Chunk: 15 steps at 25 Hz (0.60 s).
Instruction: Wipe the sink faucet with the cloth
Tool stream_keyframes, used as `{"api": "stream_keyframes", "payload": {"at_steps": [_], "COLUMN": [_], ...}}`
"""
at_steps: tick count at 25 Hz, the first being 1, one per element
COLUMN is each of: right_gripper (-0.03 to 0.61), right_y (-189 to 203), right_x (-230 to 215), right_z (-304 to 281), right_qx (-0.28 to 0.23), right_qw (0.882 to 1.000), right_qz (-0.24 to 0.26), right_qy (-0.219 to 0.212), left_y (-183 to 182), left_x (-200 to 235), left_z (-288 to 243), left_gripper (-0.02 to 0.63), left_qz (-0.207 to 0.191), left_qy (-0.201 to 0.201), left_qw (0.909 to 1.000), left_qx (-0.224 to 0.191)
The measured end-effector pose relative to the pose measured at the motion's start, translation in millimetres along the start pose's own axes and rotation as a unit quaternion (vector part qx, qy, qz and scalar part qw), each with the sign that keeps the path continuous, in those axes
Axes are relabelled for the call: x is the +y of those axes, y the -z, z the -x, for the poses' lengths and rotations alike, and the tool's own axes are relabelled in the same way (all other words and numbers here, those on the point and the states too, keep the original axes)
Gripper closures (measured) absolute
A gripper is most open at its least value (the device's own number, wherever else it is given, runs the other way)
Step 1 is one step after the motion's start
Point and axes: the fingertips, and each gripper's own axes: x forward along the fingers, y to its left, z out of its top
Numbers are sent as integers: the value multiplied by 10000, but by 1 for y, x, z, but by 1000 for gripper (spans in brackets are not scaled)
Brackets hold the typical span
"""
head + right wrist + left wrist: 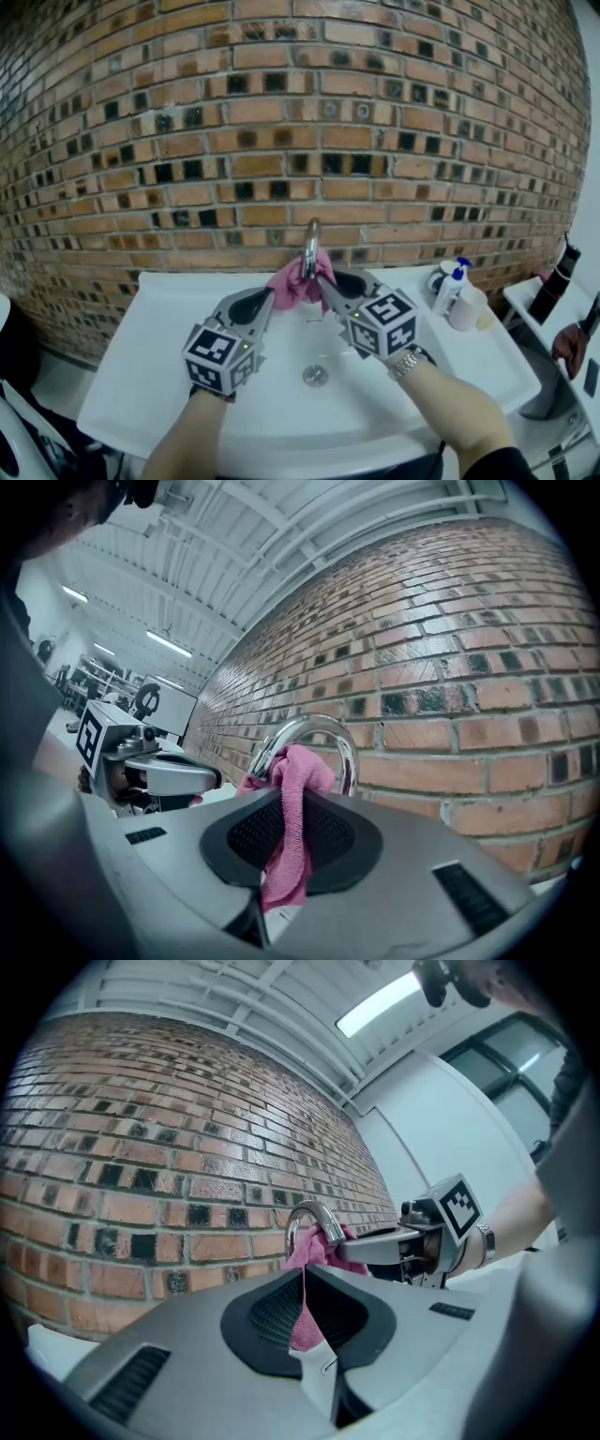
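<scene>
Cloth (295, 286), pink, drapes over the chrome faucet (311, 246) in the head view. It is stretched between the left hand-held gripper (272, 298), just left of the faucet, and the right hand-held gripper (324, 279), just right of it, above the white sink (150, 375).

In the left gripper view, the jaws are pressed together on one end of the cloth, which runs up to the faucet's arch.

In the right gripper view, the jaws pinch the other end the same way.

Wiping looks under way. The cloth touches the arch, while the faucet's lower stem shows bare, so that part probably remains.
</scene>
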Motion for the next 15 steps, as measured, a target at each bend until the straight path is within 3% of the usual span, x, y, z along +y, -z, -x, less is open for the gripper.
{"api": "stream_keyframes", "payload": {"at_steps": [15], "right_gripper": [525], "right_y": [23], "right_x": [15], "right_z": [20], "right_qx": [271], "right_qw": [9995], "right_qz": [106], "right_qy": [-118], "left_y": [-3], "left_x": [1], "left_z": [1], "left_gripper": [598], "left_qz": [99], "left_qy": [119], "left_qw": [9999], "left_qx": [-69]}}
